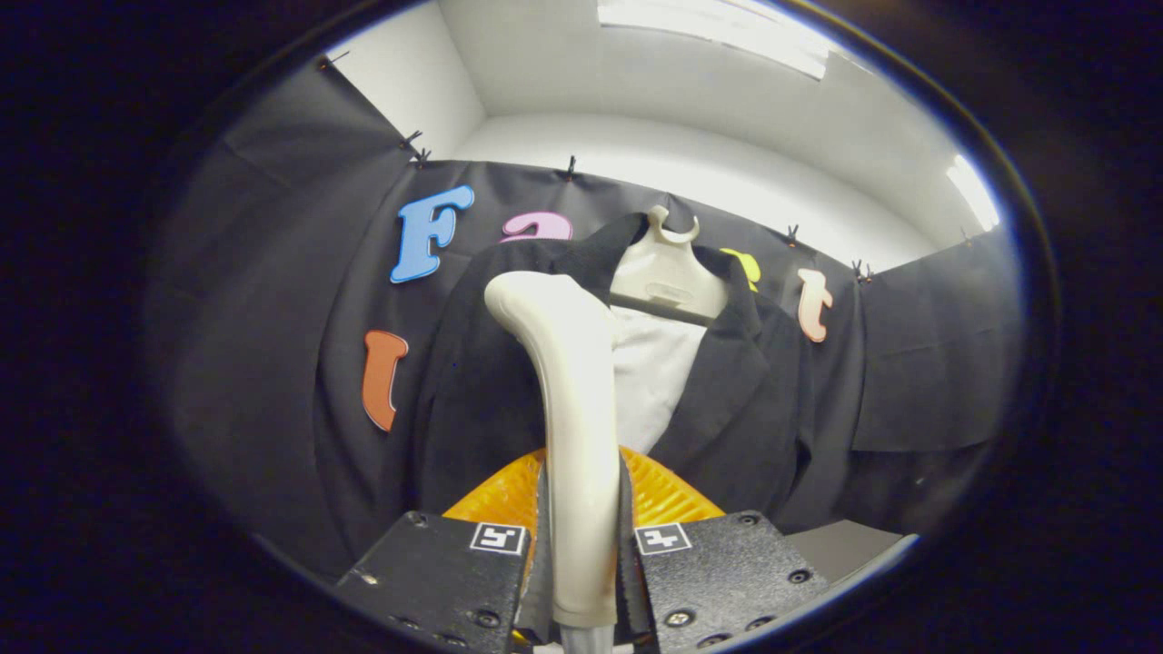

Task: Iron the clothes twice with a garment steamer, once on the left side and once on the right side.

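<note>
Cloth-walled recording booth (273, 300), ceiling lights (718, 32)

Black cloth (273, 300) drapes the booth's wall, pinned by small clips (571, 166) along its top edge. Above it, white walls (690, 163) meet a white ceiling with light panels (718, 27) toward 12 and 2 o'clock.

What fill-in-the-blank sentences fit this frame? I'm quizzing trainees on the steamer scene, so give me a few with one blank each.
1. Both fingers of the gripper press on the handle of the cream ____.
2. The black jacket hangs from a pale ____ on the booth wall.
3. Between the jacket's lapels shows a ____ shirt.
4. The ribbed thing just ahead of the fingers is coloured ____.

Missing words: steamer; hanger; white; orange
</note>
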The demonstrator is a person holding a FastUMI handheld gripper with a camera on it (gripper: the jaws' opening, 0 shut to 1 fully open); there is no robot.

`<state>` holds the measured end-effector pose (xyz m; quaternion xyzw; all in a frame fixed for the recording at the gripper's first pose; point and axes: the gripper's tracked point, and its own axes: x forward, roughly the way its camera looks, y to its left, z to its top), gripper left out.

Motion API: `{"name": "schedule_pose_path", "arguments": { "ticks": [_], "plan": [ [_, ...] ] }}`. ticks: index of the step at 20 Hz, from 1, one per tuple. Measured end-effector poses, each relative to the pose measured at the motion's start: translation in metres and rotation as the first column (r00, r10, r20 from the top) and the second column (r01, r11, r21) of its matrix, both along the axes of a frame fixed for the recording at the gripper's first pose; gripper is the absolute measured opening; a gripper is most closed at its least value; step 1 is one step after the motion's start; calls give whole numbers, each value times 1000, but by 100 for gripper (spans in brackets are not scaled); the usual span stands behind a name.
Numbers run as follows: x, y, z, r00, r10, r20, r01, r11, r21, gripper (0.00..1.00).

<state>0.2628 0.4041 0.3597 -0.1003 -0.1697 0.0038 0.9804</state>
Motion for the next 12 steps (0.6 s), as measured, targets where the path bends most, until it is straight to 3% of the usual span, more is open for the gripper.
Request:
{"name": "schedule_pose_path", "arguments": {
  "ticks": [12],
  "plan": [
    [-6, -10, -133, 985, -31, -168, 19, 997, -77, 31]
  ]
}}
